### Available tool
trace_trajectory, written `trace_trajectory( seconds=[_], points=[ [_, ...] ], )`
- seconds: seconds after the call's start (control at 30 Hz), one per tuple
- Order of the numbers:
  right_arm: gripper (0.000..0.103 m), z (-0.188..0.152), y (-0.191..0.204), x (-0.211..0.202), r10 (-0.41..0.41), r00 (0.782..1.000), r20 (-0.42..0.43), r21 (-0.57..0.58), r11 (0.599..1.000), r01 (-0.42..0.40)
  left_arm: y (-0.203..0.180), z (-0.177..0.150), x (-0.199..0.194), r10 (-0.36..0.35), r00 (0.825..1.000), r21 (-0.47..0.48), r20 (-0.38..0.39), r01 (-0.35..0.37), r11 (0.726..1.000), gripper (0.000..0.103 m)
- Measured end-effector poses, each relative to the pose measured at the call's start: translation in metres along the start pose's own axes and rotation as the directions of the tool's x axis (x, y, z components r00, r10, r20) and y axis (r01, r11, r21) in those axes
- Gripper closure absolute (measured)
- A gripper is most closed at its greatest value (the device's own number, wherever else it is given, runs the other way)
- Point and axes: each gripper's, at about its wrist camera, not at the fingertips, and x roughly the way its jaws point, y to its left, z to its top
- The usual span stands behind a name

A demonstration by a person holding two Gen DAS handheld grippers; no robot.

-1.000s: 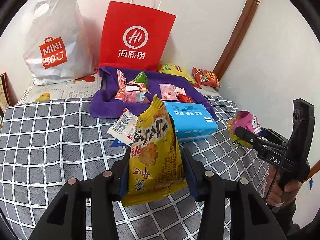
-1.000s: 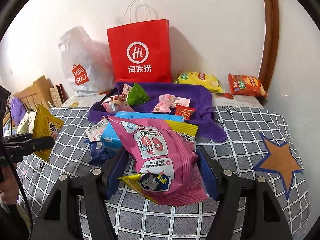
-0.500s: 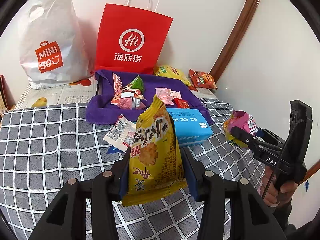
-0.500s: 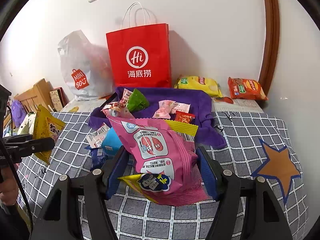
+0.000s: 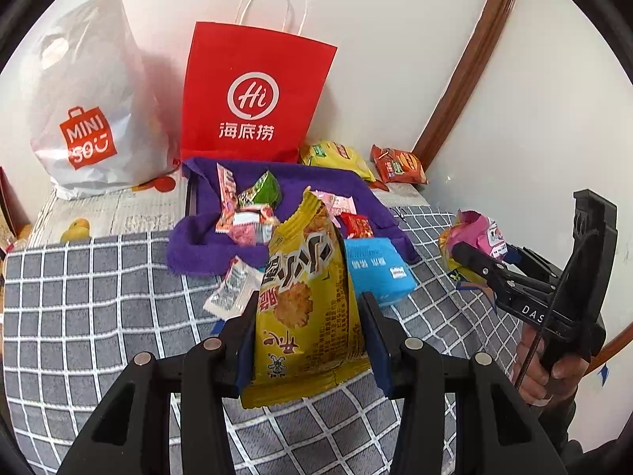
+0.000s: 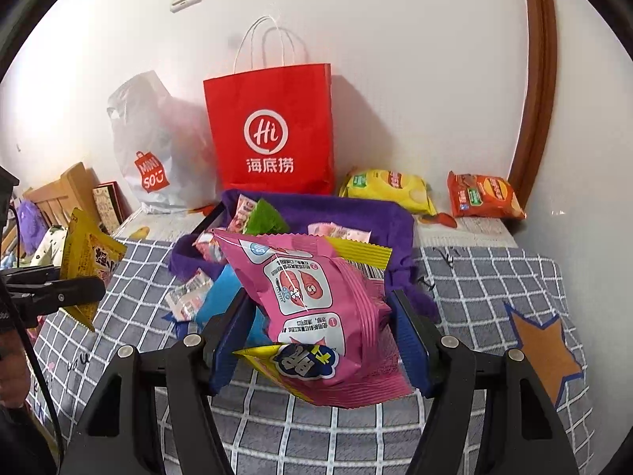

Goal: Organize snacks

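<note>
On purple tray [image 5: 205, 245]: small packets | left tool [image 5: 308, 340] grips yellow bag [image 5: 304, 301] | right tool [image 6: 320, 340] grips pink bag [image 6: 316, 301]

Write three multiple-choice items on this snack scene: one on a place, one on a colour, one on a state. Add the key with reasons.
1. Where does the red paper bag stand?
A. Against the wall behind the purple cloth
B. On the star patch
C. Flat on the checked cover

2. What colour is the packet in the right gripper?
A. Green
B. Pink
C. White

3. What is the state of the left gripper?
A. Open and empty
B. Shut on the blue pack
C. Shut on a yellow snack packet

Key: 1 A, the bag is upright at the wall, just beyond the cloth. 2 B, the pink snack packet sits between its fingers. 3 C, both fingers press the yellow packet's sides.
</note>
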Motion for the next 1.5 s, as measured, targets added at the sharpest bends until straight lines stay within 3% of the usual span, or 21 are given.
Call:
trace_trajectory(
  seconds=[0.6,1.0,1.2,1.3,1.5],
  points=[
    [0.036,0.092,0.005,0.041,0.018,0.999,0.051,-0.037,0.999,-0.016,0.015,0.093,0.011,0.041,0.999,-0.005,0.020,-0.041,0.999,0.059],
    [0.036,0.135,-0.009,0.100,0.036,0.999,0.025,0.010,0.999,-0.037,0.025,0.141,0.058,0.024,1.000,-0.044,0.001,-0.024,0.999,0.058],
    [0.036,0.133,-0.016,0.129,0.062,0.998,-0.013,0.026,0.998,-0.061,0.027,0.154,0.094,-0.003,0.999,-0.054,-0.040,0.001,0.999,0.058],
    [0.036,0.127,-0.018,0.150,0.067,0.995,-0.074,0.007,0.998,-0.066,0.032,0.154,0.113,-0.014,0.998,-0.060,-0.066,0.011,0.998,0.059],
    [0.036,0.116,-0.023,0.177,0.082,0.985,-0.151,-0.035,0.995,-0.089,0.045,0.150,0.145,0.009,0.991,-0.063,-0.135,-0.017,0.998,0.059]
  ],
)
